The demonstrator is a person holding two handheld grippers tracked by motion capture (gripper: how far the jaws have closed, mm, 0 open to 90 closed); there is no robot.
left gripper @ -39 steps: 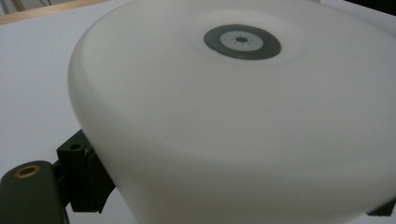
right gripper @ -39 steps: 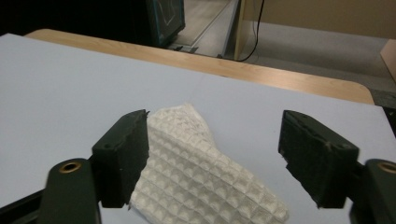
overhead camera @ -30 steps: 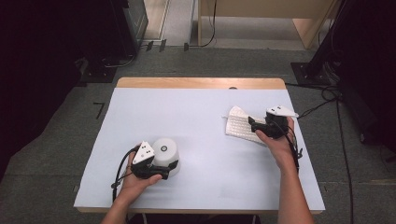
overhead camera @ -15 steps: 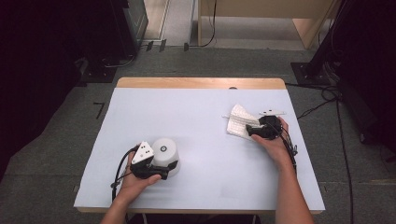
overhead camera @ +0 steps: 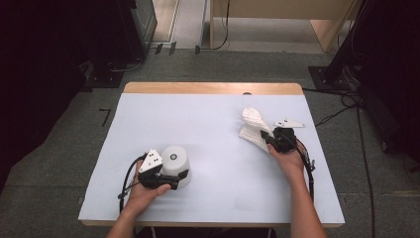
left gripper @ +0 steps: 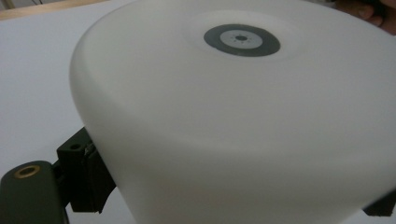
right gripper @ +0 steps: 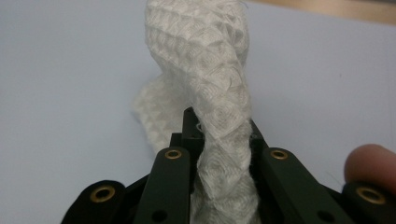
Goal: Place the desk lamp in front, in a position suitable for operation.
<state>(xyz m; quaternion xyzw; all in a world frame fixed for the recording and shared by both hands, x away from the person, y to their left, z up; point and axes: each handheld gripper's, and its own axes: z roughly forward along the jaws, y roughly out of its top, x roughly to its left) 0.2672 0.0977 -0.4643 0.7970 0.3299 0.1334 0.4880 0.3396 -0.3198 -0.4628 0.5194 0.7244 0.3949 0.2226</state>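
A: Lower left of the high view: left gripper (overhead camera: 171, 177) clamped around a white, smooth, upturned plastic bowl (overhead camera: 175, 162), one black jaw at each flank of it. Grey disc marking at the centre of the flat top.

B: Confirmed in the left gripper view: white dome (left gripper: 243, 121) across nearly the whole frame, jaws spread wide, one at the lower left edge against its wall, the other just peeking in at the lower right corner. Held, then, on a wide thing.

A: Right of centre in the high view: right gripper (overhead camera: 270, 140), just been closing, pinched onto a white waffle-weave cloth (overhead camera: 253, 129). Cloth bunched and lifted, one end standing up toward the upper left of the gripper, lower folds resting on the pale blue table cover (overhead camera: 208, 124).

B: Same in the right gripper view: jaws drawn nearly together at bottom centre, twisted strip of cloth (right gripper: 210, 88) squeezed between them and rising to the top of the frame. Fingertip (right gripper: 369, 161) at the lower right edge.

A: Bowl and cloth well apart, on opposite sides of the table.
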